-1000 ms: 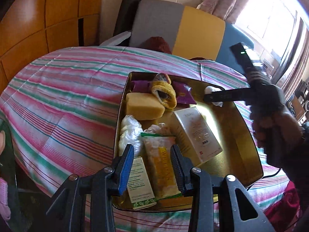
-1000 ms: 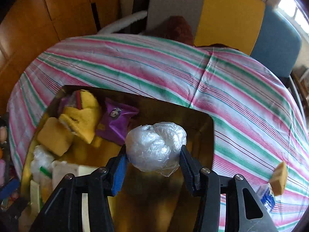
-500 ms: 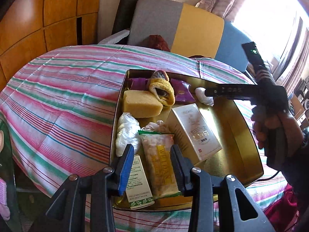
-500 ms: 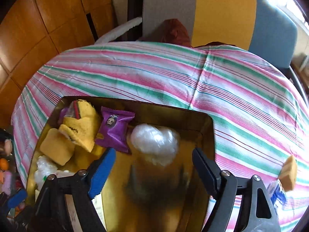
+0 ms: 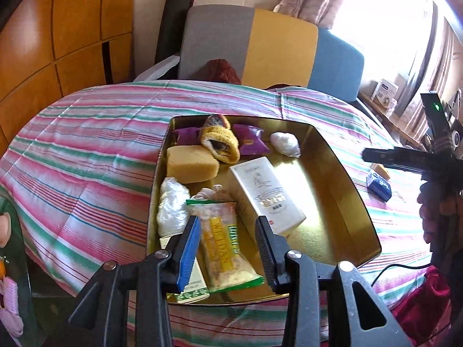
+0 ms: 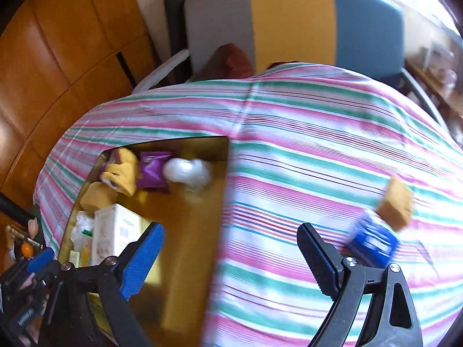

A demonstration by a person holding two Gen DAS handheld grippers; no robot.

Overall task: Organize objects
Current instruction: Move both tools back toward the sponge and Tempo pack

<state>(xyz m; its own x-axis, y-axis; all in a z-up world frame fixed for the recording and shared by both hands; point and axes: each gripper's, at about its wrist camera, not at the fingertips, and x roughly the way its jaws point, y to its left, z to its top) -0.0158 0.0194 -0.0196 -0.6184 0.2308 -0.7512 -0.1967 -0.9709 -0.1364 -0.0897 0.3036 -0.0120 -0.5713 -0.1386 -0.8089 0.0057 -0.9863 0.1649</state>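
A gold tray on the striped table holds a yellow sponge, a yellow sock, purple packets, a white box, a snack bag and a wad of clear plastic, which also shows in the right wrist view. My left gripper hovers open and empty over the tray's near end. My right gripper is wide open and empty, over the tray's right rim. A blue box and a tan sponge block lie on the cloth to its right.
A grey, yellow and blue chair stands behind the table. Wooden panels line the left wall. A dark red cloth lies at the table's far edge. The tray's right half is bare metal.
My right gripper opened and let the plastic wad drop into the tray's far right corner, then pulled back and swung right toward the blue box. The left gripper rose slightly.
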